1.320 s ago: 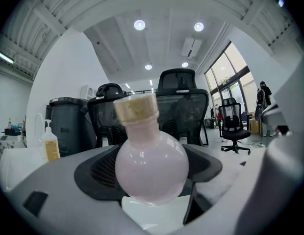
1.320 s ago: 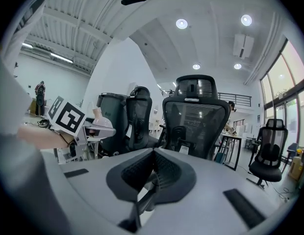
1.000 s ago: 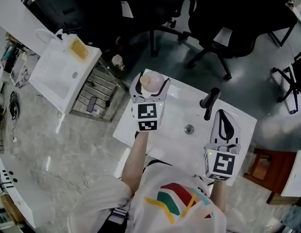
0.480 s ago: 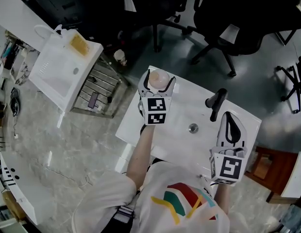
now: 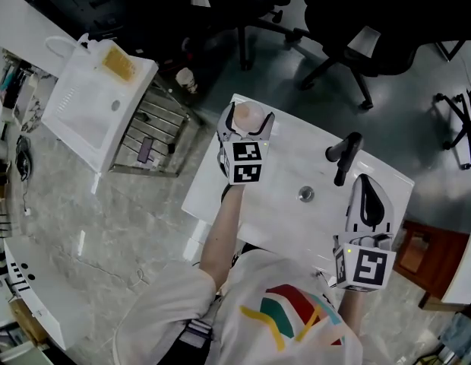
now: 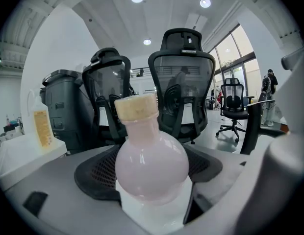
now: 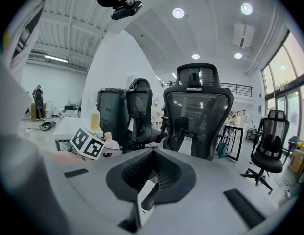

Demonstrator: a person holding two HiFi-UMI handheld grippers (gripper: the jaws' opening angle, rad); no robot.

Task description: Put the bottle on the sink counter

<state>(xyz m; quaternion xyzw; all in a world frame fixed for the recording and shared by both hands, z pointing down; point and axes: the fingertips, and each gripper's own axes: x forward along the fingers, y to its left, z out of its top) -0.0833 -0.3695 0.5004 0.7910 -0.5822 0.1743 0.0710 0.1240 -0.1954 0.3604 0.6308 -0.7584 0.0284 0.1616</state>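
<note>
Room: open office with a grey marbled floor (image 5: 106,226), black office chairs (image 5: 334,21) past the far edge, ceiling spots. White sink desk (image 5: 273,204) sat in the middle, with a drain (image 5: 305,195) and a black faucet (image 5: 346,157). A second white sink unit (image 5: 87,109) stood well apart to the left, with a wire rack (image 5: 152,139) beside it.

Head view: left tool (image 5: 250,115) was over the desk's far-left corner, pinching the bottle (image 5: 247,122). Right tool (image 5: 365,182) was at the desk's right side, just beside the faucet, jaws pressed together with nothing in them.

Only the left gripper view showed the bottle (image 6: 151,160) up close: pale pink body, tan cap, upright, both pads against its sides. It also showed a white jug with a yellow label (image 6: 40,126) at the left. Could not tell whether the bottle's base touched the desk.

Only the right gripper view showed the right tool (image 7: 154,159) with its jaws meeting, and sideways, the left tool's marker cube (image 7: 88,142) with the bottle's cap (image 7: 109,138) next to it.

Versus a second ago: the left tool and bottle sat a bit further in from the desk corner. The right tool stayed put by the faucet, still closed.
</note>
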